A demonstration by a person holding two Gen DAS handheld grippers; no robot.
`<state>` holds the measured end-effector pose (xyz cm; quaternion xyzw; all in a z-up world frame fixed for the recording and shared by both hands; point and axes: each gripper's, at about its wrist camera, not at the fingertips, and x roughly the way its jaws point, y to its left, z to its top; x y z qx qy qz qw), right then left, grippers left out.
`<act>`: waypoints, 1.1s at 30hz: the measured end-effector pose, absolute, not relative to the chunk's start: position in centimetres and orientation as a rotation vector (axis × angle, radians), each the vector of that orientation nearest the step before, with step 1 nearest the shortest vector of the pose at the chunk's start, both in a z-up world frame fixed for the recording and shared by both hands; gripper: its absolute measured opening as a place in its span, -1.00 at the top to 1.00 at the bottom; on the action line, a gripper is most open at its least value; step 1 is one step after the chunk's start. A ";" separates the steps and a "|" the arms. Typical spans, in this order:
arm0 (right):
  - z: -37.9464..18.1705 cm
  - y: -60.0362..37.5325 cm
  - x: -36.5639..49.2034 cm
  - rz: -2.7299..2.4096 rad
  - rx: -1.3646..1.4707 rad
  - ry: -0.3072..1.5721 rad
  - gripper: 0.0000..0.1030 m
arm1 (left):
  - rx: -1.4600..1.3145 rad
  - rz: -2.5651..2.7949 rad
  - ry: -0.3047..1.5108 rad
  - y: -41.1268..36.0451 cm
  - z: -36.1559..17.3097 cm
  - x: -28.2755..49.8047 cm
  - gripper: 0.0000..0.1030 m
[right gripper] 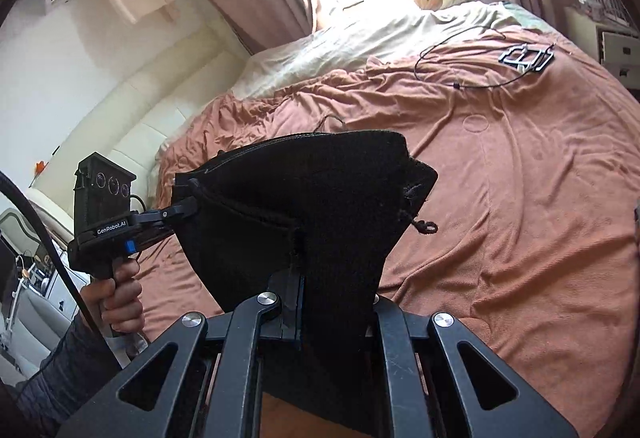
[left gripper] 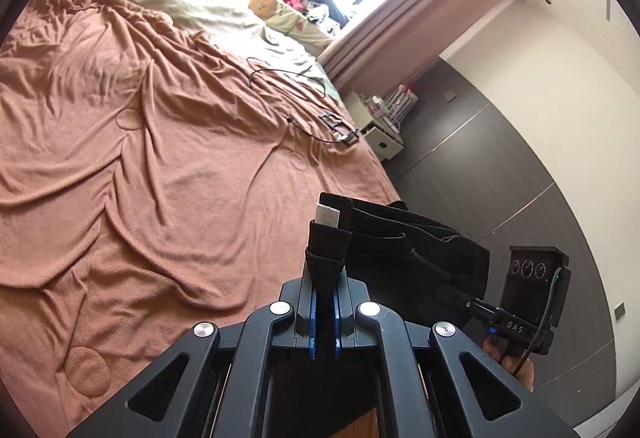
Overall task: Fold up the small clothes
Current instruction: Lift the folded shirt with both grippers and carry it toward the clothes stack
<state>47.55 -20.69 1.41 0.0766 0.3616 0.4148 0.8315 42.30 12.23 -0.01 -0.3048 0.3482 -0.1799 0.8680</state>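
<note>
Clearly early: the black garment (right gripper: 320, 198) hangs in the air above the bed (left gripper: 160, 158), stretched between the left tool (left gripper: 325, 258) and right tool (right gripper: 320, 278), each clamped narrow on an edge. No fold shows yet; laying out and folding remain.

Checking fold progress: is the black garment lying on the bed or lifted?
Lifted: the black garment hangs between left gripper and right gripper, above the bed.

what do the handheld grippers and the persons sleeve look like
Both grippers, left gripper and right gripper, are black linkage frames with silver rivets and blue strips along the fingers. Each has a pistol grip, a blue button, a black cable and a three-lens box on top. One reads "GenRobot.AI", the other "DAS". The sleeve is dark grey.
</note>
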 end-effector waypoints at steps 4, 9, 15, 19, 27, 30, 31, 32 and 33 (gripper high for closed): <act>4.4 -23.2 44.1 0.848 0.142 0.709 0.87 | -0.623 -0.421 0.687 10.7 2.9 40.9 0.90; 7.6 -27.0 39.8 0.799 0.115 0.648 0.87 | -0.593 -0.474 0.656 7.8 5.9 39.7 0.90; 10.2 -32.2 34.9 0.733 0.089 0.598 0.87 | -0.557 -0.554 0.629 3.0 9.3 38.9 0.90; 11.5 -35.5 31.5 0.684 0.076 0.570 0.87 | -0.511 -0.612 0.623 -1.1 11.3 38.7 0.90; 13.6 -41.3 24.9 0.571 0.069 0.523 0.87 | -0.447 -0.728 0.615 -9.8 13.9 38.2 0.90; 14.0 -42.4 23.1 0.527 0.064 0.509 0.87 | -0.435 -0.769 0.623 -13.2 14.5 38.2 0.90; 14.1 -42.7 22.7 0.514 0.063 0.505 0.88 | -0.432 -0.783 0.625 -14.3 14.7 38.2 0.90; 14.2 -43.1 21.9 0.500 0.063 0.500 0.88 | -0.427 -0.798 0.627 -15.4 14.9 38.2 0.90; 14.3 -43.2 21.2 0.485 0.063 0.495 0.87 | -0.419 -0.812 0.629 -16.5 15.1 38.2 0.90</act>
